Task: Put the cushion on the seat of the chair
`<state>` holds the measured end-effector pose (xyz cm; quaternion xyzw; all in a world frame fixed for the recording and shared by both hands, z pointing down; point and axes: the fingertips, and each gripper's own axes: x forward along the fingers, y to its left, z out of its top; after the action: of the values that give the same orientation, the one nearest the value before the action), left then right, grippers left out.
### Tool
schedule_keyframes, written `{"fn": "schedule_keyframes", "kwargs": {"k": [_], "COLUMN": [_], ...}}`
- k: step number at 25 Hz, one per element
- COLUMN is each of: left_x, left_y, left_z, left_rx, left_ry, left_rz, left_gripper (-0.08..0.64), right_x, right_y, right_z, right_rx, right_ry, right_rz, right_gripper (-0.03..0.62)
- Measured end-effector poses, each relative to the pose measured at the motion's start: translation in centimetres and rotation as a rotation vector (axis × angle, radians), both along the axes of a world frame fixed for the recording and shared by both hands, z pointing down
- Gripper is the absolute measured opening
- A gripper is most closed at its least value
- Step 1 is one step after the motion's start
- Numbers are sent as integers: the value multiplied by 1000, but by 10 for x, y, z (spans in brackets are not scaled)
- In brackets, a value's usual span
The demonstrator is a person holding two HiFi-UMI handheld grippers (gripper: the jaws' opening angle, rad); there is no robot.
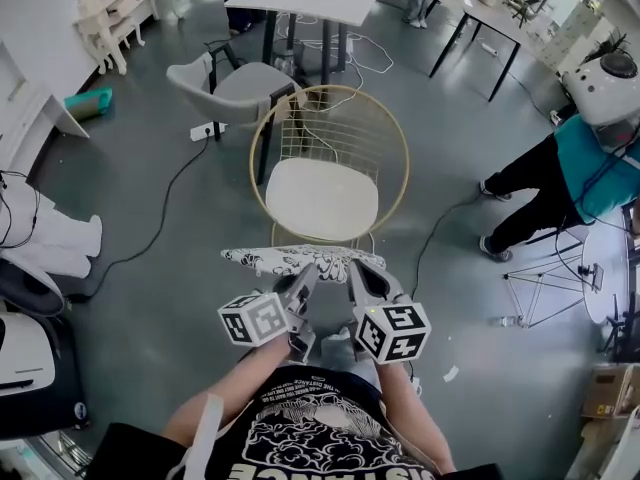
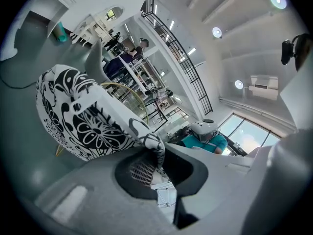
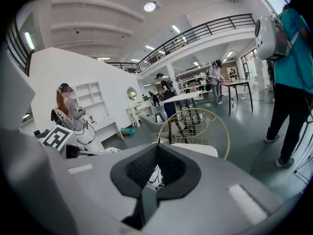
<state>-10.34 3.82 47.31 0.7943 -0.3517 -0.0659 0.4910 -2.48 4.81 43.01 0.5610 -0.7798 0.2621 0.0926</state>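
The left gripper (image 1: 303, 278) is clamped on the near edge of the black-and-white cushion (image 1: 290, 259) (a fold of fabric is pinched between its jaws). The right gripper (image 1: 358, 274) is closed on the same edge, just beside it. The cushion is held in the air in front of the chair (image 1: 262, 140), not yet on the seat.

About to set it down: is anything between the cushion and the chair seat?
No. In the head view the cushion hangs just short of the chair seat, and only a thin strip of bare floor shows between them.
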Motion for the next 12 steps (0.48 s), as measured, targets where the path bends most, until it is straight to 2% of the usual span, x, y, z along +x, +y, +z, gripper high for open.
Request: {"fn": "schedule_keyframes", "kwargs": {"k": [5,12], "left_x": [9,27], "left_y": [-12,-41], "left_z": [16,44], "left_rx": [-30,-82], "left_ry": [-20,-64], "left_rz": [-33,-117], "left_gripper": [25,25], "right_x": [14,39], "right_y": [-17,-51], "right_z": [14,36], "right_rx": [-24,-61], "right_ry": [-21,-42], "right_rz": [-27,-116], "right_gripper": [-5,-3]}}
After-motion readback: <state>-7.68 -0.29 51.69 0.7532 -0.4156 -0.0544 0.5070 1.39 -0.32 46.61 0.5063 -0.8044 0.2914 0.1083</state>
